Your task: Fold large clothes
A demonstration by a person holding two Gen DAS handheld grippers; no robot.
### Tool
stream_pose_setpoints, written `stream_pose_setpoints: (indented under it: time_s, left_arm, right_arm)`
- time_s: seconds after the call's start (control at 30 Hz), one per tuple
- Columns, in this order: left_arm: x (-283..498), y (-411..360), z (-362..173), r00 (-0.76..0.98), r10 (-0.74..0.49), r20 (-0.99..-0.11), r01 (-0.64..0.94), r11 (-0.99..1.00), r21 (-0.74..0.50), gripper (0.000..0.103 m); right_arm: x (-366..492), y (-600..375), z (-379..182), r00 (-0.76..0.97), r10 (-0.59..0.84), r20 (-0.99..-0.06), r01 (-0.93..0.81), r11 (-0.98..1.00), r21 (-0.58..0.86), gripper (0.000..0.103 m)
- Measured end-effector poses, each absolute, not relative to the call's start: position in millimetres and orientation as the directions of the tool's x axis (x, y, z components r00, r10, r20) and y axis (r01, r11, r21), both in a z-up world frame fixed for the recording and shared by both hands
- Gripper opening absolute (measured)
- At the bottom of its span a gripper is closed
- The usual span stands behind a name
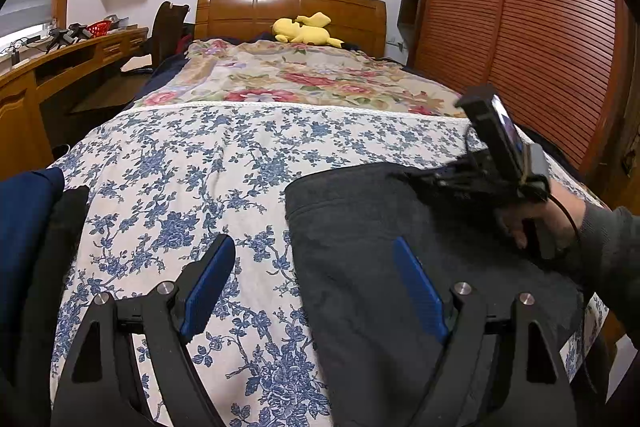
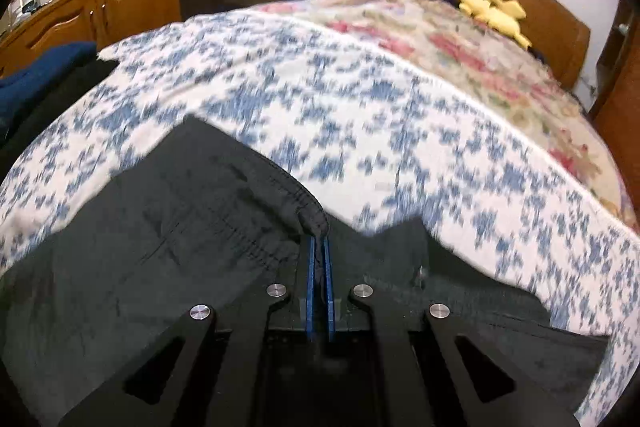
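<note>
A dark grey garment [image 1: 380,227] lies on the bed's blue-flowered sheet [image 1: 192,163], at the near right. My left gripper [image 1: 316,251] is open and empty, its right finger above the garment's left part, its left finger above the sheet. My right gripper [image 2: 319,247] is shut on a folded edge of the garment [image 2: 200,211] and lifts it a little. In the left wrist view the right gripper [image 1: 404,177] reaches over the garment's far right edge, held by a hand.
A navy garment on a black one [image 1: 28,227] lies at the bed's left edge. A rose-patterned cover [image 1: 280,75] and a yellow plush toy [image 1: 306,29] lie toward the wooden headboard. A desk [image 1: 60,63] stands left, a slatted wardrobe [image 1: 540,27] right.
</note>
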State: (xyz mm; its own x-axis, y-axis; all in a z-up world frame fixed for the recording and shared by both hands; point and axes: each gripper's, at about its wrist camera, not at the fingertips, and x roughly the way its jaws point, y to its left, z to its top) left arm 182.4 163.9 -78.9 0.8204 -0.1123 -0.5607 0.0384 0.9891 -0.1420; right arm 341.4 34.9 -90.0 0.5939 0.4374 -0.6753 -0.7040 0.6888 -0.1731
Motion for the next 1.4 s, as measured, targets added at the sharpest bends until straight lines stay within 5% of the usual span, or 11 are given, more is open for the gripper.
stream_pose_setpoints:
  time_s: [0.27, 0.47, 0.93, 1.33, 1.4]
  left_arm:
    - [187.3, 152.7, -78.8, 0.817, -0.132, -0.562, 0.064, 0.988, -0.139, 0.082]
    - [192.6, 132.1, -76.5, 0.813, -0.166, -0.558, 0.103, 0.984, -0.142, 0.082]
    - [210.1, 72.0, -84.8, 0.776, -0.258, -0.576, 0.212, 0.966, -0.147, 0.082]
    - [218.5, 52.8, -98.7, 0.745, -0.269, -0.61, 0.241, 0.962, -0.13, 0.082]
    - [219.2, 51.7, -99.8, 0.742, -0.271, -0.613, 0.242, 0.961, -0.131, 0.082]
  right_arm:
    - [356.3, 39.4, -95.4, 0.587, 0.435, -0.683, -0.686, 0.715, -0.134, 0.008]
    - [348.6, -17.7, -57.6, 0.659, 0.424, -0.621, -0.624, 0.769, -0.138, 0.044]
    - [394.1, -216.0, -96.7, 0.689, 0.138, -0.711, -0.289, 0.953, -0.095, 0.045]
    - [437.9, -234.8, -134.5, 0.578, 0.255, -0.775, -0.3, 0.95, 0.088, 0.045]
    - [437.1, -232.3, -136.2, 0.565, 0.274, -0.779, -0.322, 0.942, 0.098, 0.033]
